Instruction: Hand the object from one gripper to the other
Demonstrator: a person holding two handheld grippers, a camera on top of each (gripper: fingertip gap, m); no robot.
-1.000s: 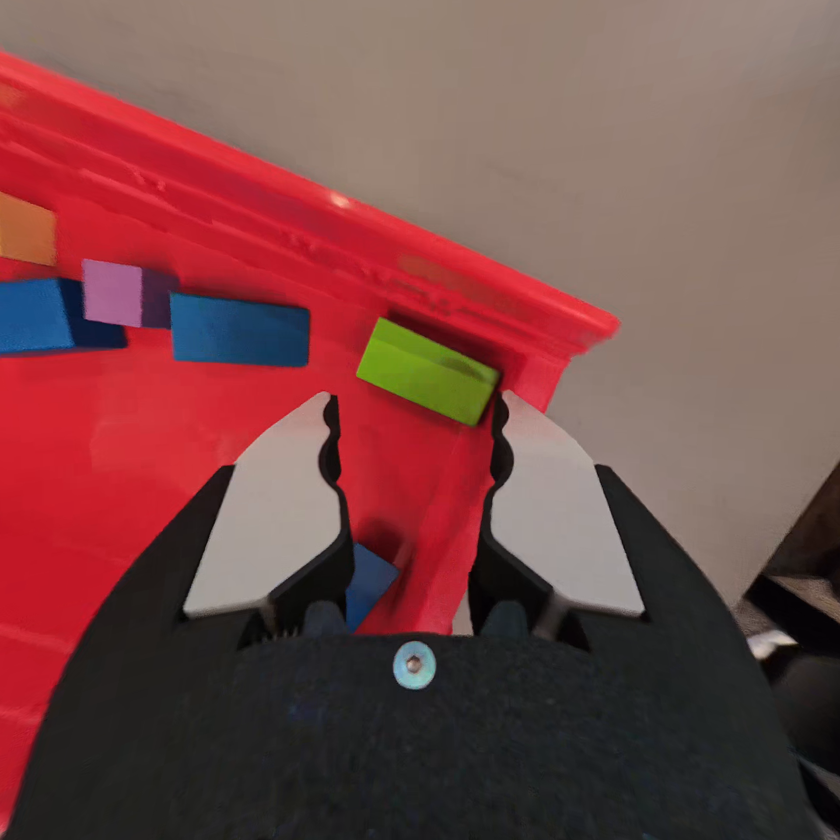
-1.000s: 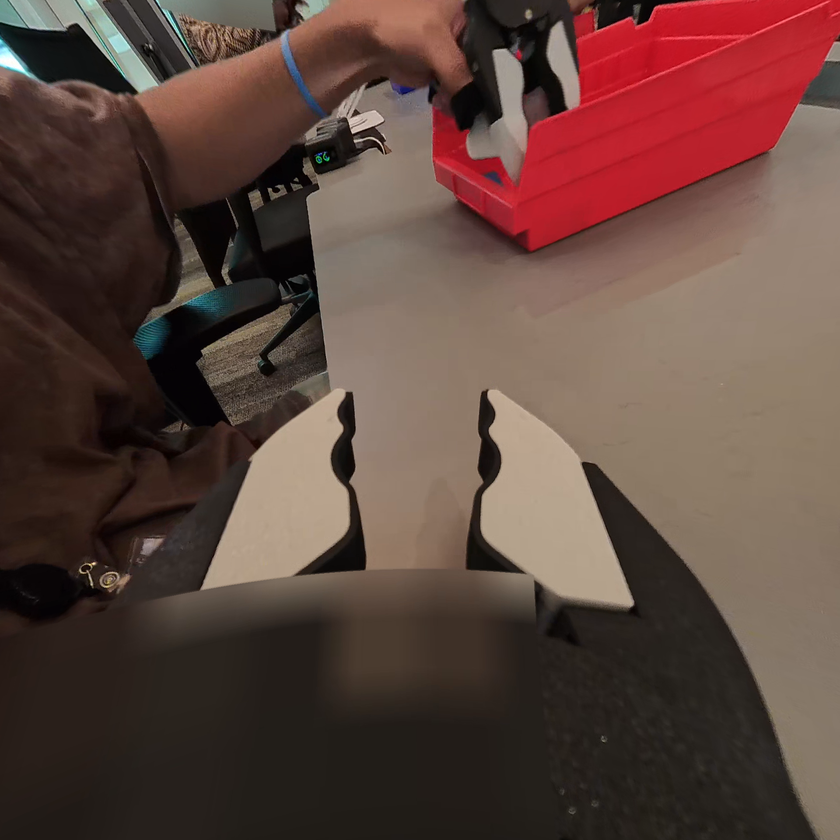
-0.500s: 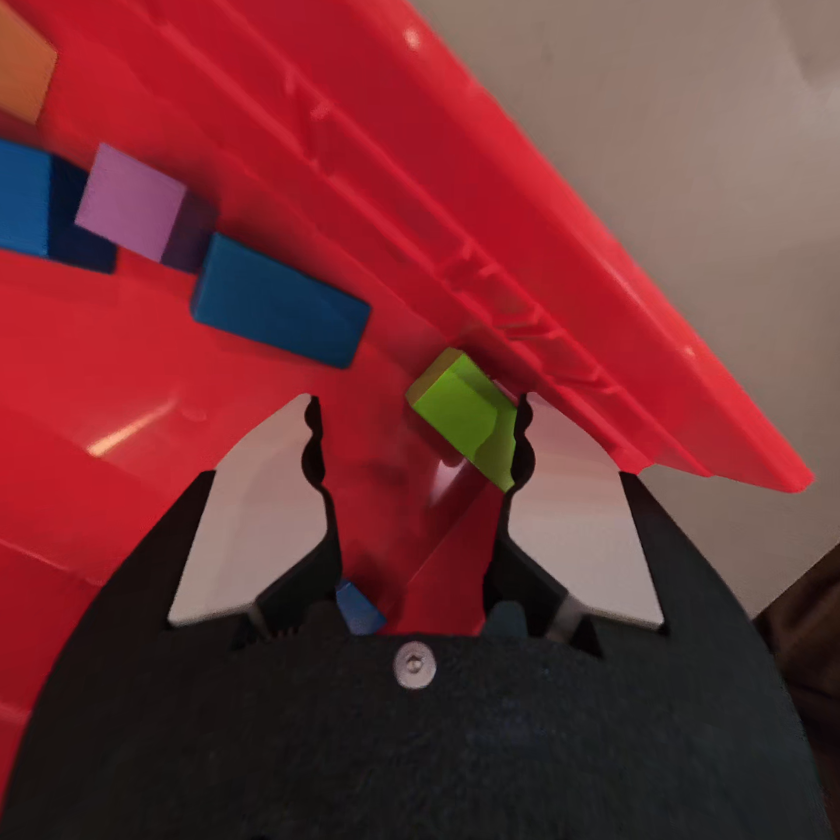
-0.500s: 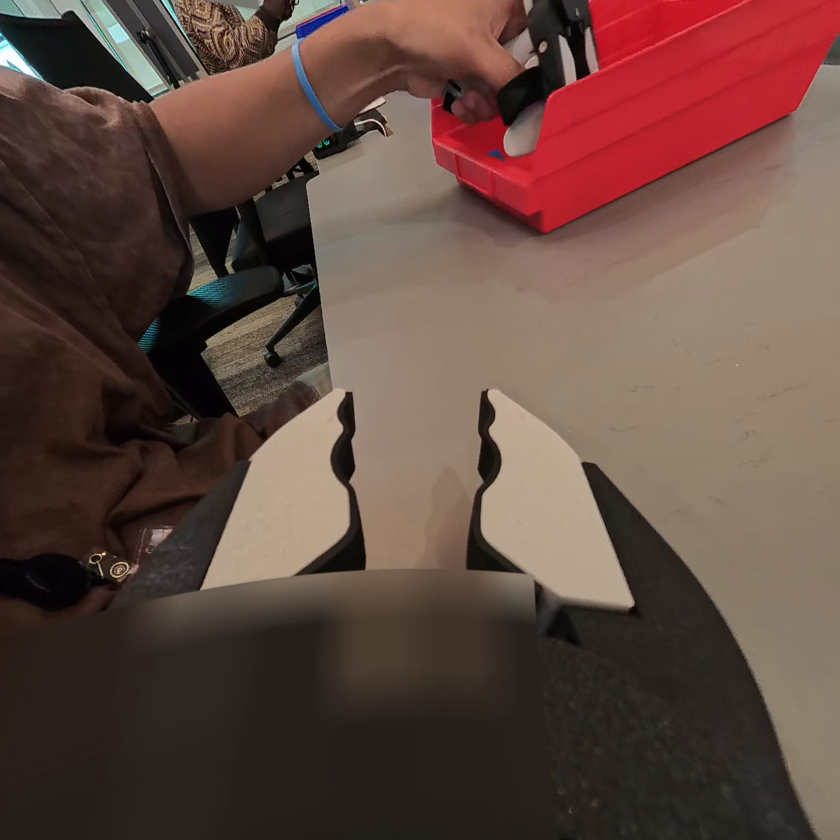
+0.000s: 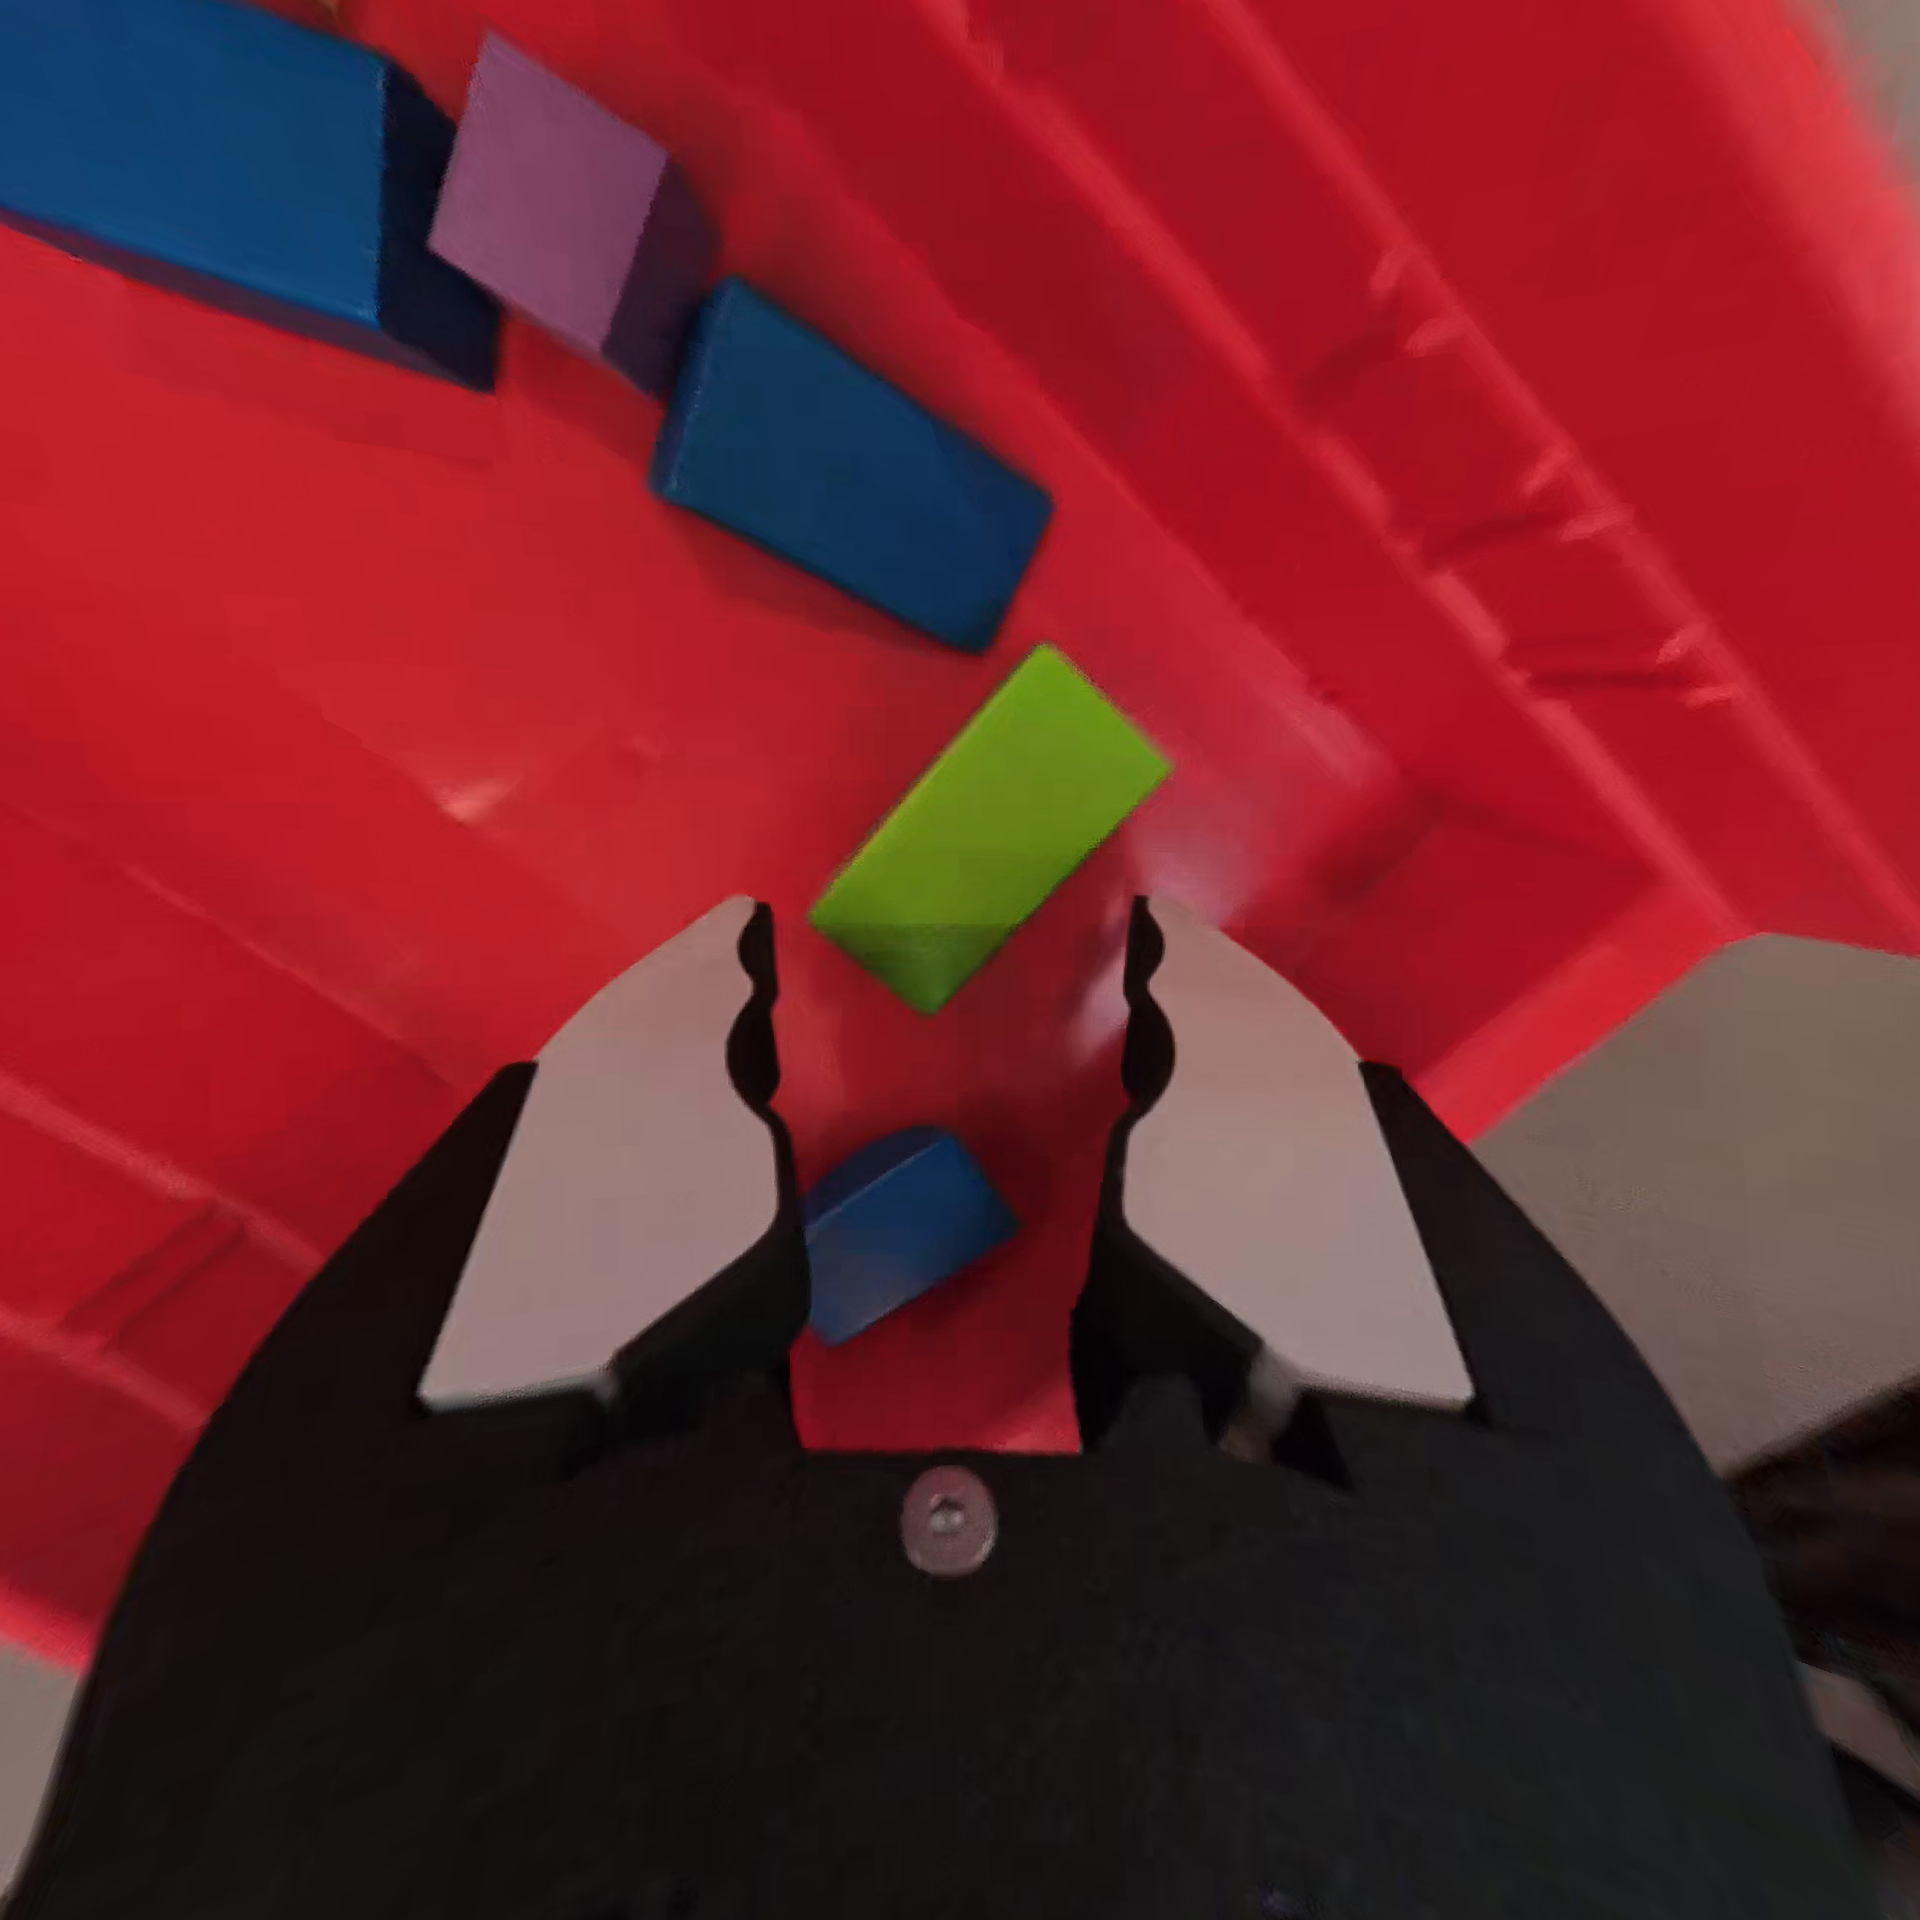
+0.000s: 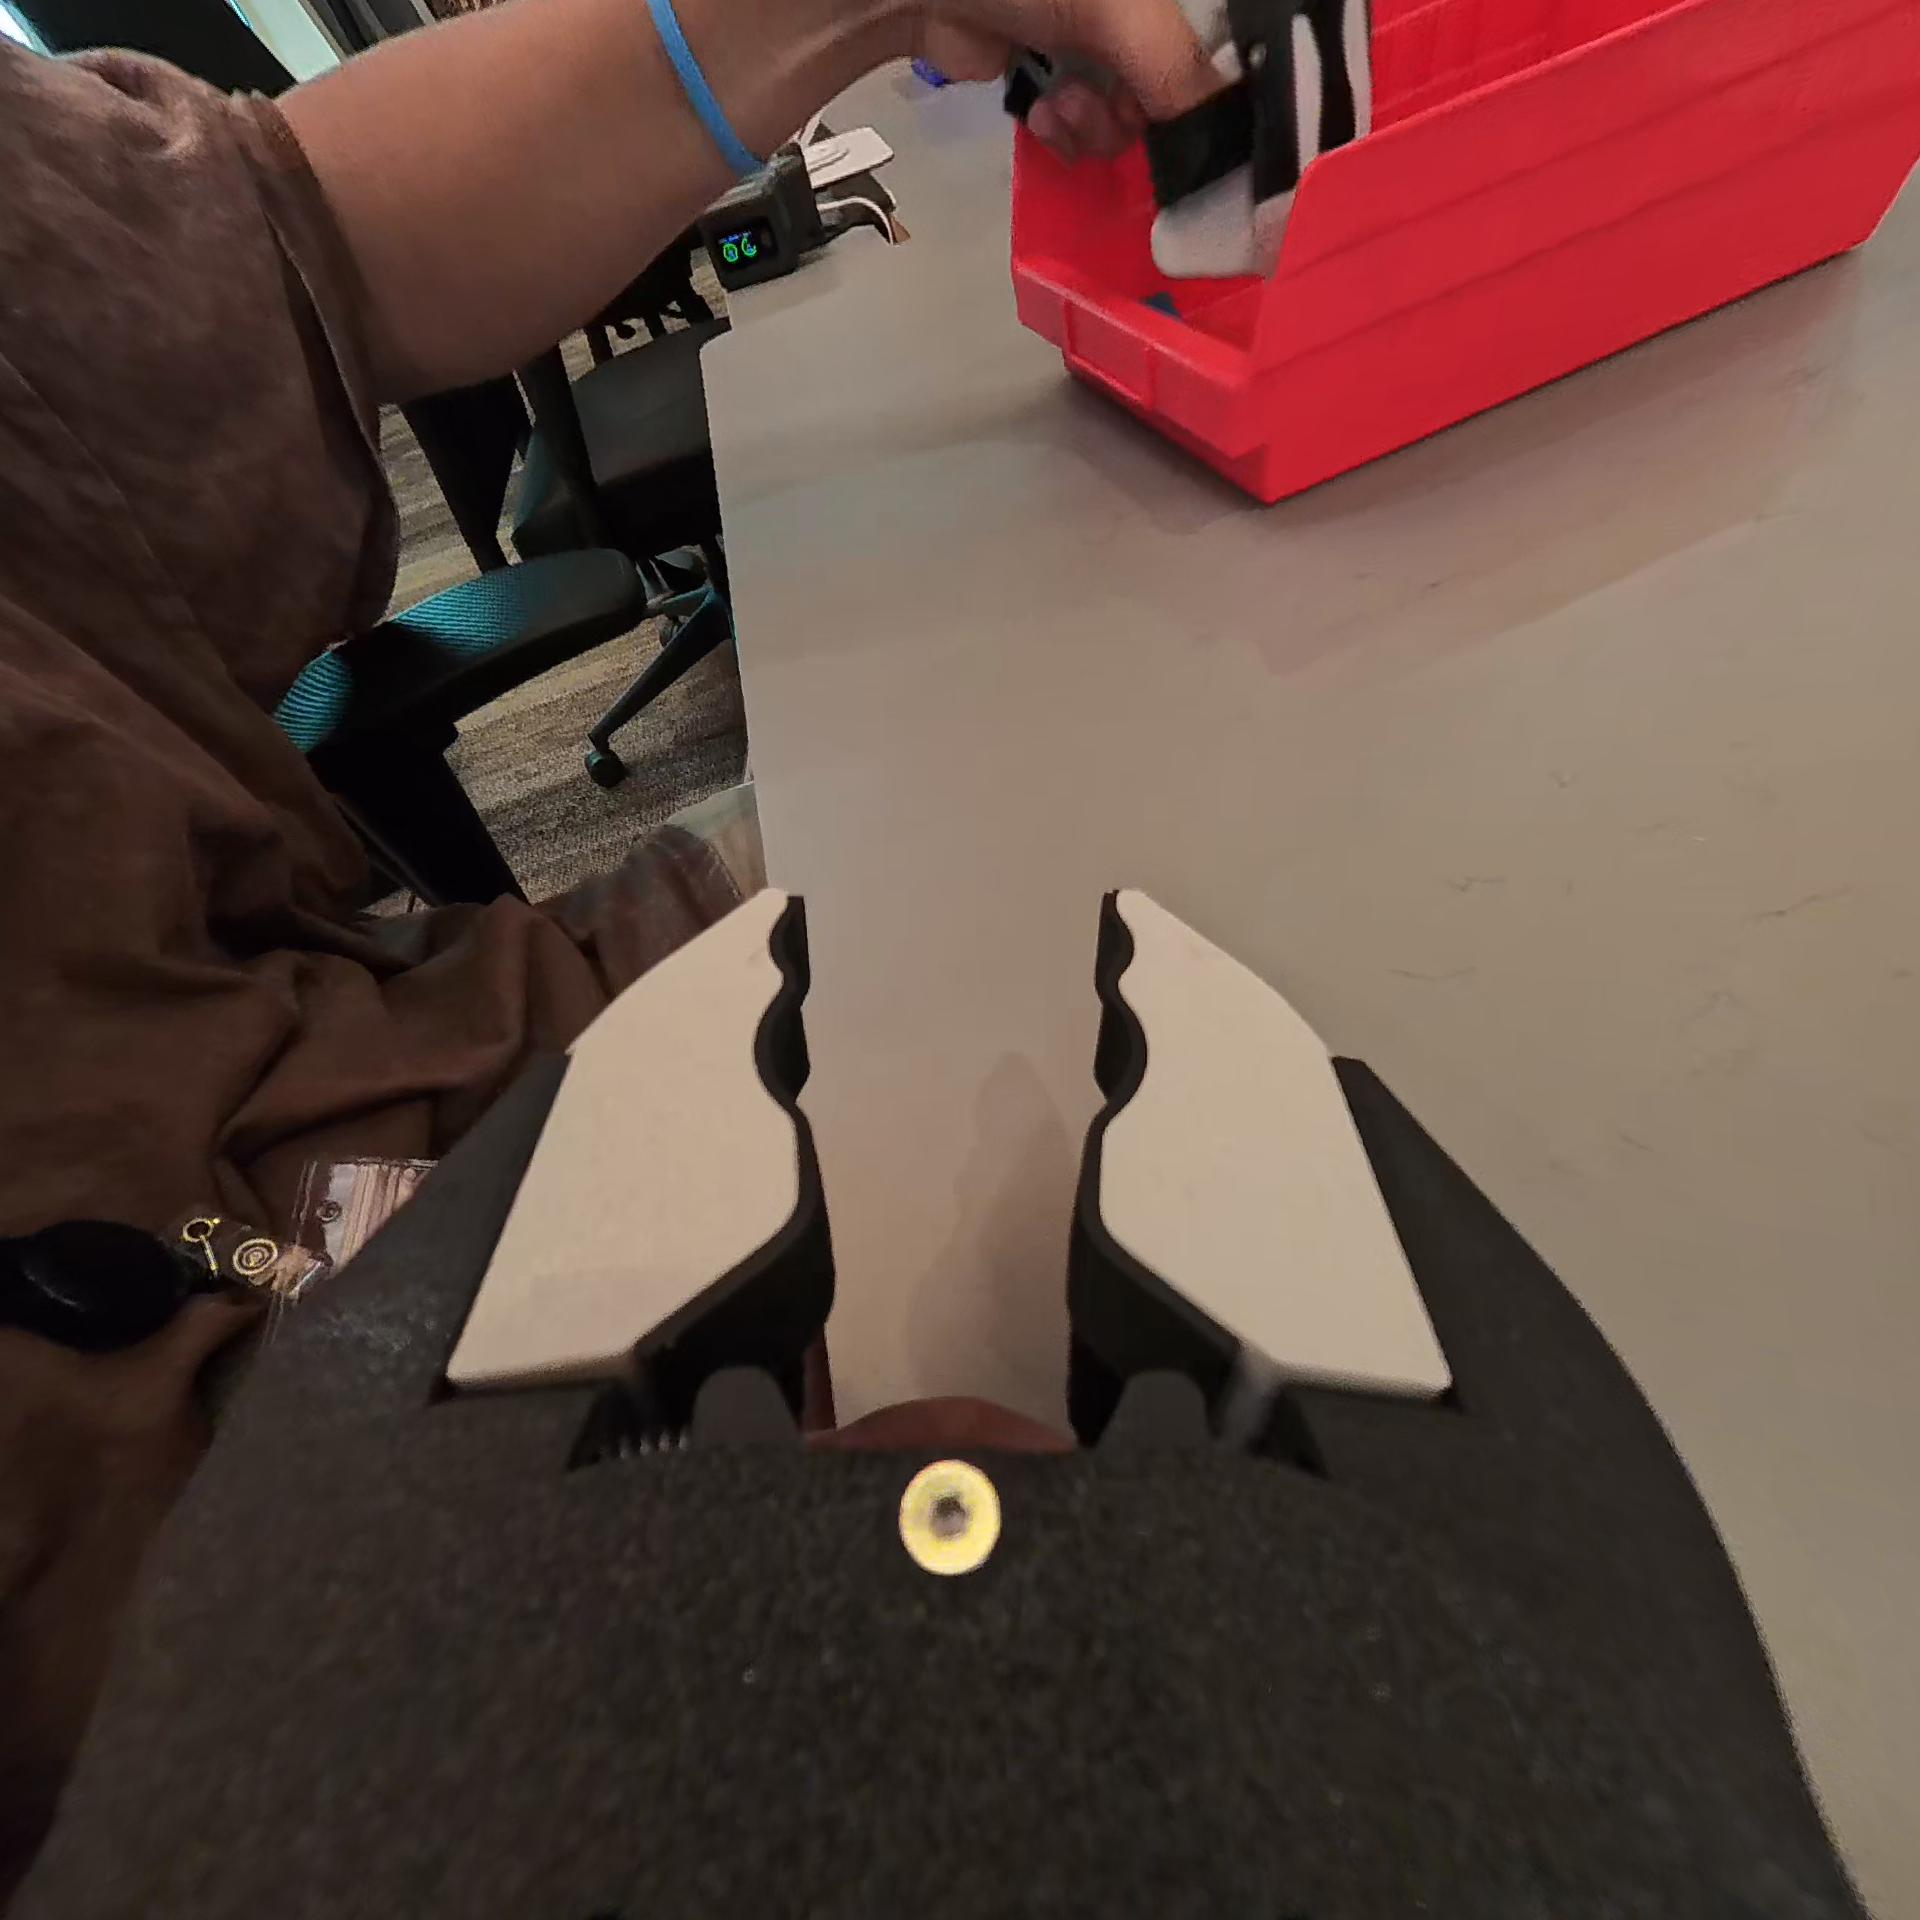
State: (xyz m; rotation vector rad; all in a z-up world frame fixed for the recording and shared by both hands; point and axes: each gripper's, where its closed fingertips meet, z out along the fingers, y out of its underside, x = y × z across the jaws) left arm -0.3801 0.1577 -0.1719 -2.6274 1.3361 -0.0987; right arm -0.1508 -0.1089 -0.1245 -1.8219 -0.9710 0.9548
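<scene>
The pick-up that comes ahead of the handover appears to be in hand, and nothing is held yet. In the left wrist view, the left gripper (image 5: 945,920) is seen lowered inside a red plastic bin (image 5: 312,831), its fingers spread apart and empty. A lime-green rectangular block (image 5: 992,821) lies flat on the bin floor just ahead of the fingertips, turned at a slant to them, and is judged to be the object to be handed over. A small blue block (image 5: 894,1231) lies on the floor between the fingers, close to the left one. Farther in lie a blue rectangular block (image 5: 842,468), a purple block (image 5: 561,197) and a larger blue block (image 5: 197,156), bunched together. The next move is judged to call for a short advance and a turn of the wrist so that the green block's narrow sides are faced, with the small blue block kept out of the closing. Room is tight to the right, where the ribbed bin wall (image 5: 1455,416) and corner stand near; the floor to the left is open. In the right wrist view, the right gripper (image 6: 951,904) is held over a bare grey worktop (image 6: 1455,779), fingers apart and empty, well away from the bin, with the worktop's left edge nearby.
</scene>
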